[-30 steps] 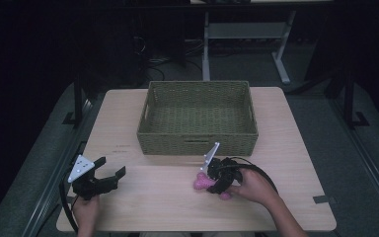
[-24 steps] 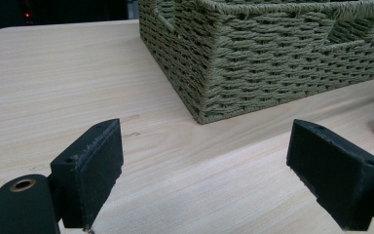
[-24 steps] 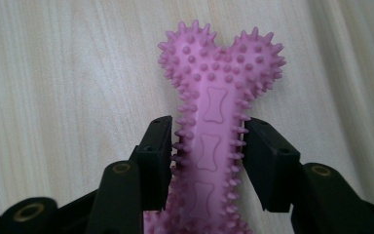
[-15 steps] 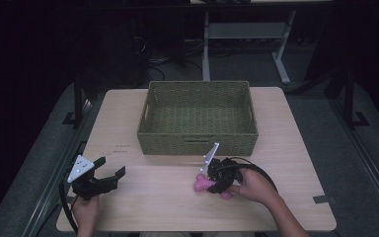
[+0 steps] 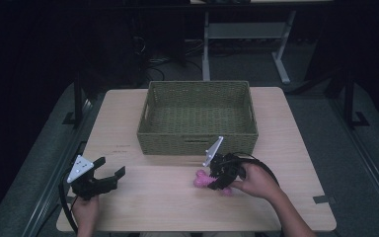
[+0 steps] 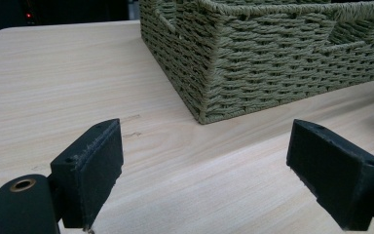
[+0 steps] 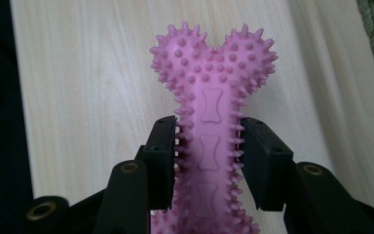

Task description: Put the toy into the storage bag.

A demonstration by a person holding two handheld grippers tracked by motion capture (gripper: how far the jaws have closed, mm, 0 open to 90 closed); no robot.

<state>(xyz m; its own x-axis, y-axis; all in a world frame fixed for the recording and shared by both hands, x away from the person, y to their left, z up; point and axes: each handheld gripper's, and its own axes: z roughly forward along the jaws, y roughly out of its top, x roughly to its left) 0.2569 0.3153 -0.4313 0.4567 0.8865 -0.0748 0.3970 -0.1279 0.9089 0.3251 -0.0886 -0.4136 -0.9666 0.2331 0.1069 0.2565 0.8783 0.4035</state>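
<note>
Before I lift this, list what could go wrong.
1. The right claw pinches the pink spiked rubber bone toy on soft side spikes, so it may slip or twist.
2. The green woven basket wall stands right beside it; a low lift could catch the rim.

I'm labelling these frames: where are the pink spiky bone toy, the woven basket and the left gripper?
pink spiky bone toy (image 7: 209,105): right gripper view, its shaft.
woven basket (image 5: 196,141): high view, near wall.
left gripper (image 5: 112,170): high view, between its jaws.
</note>
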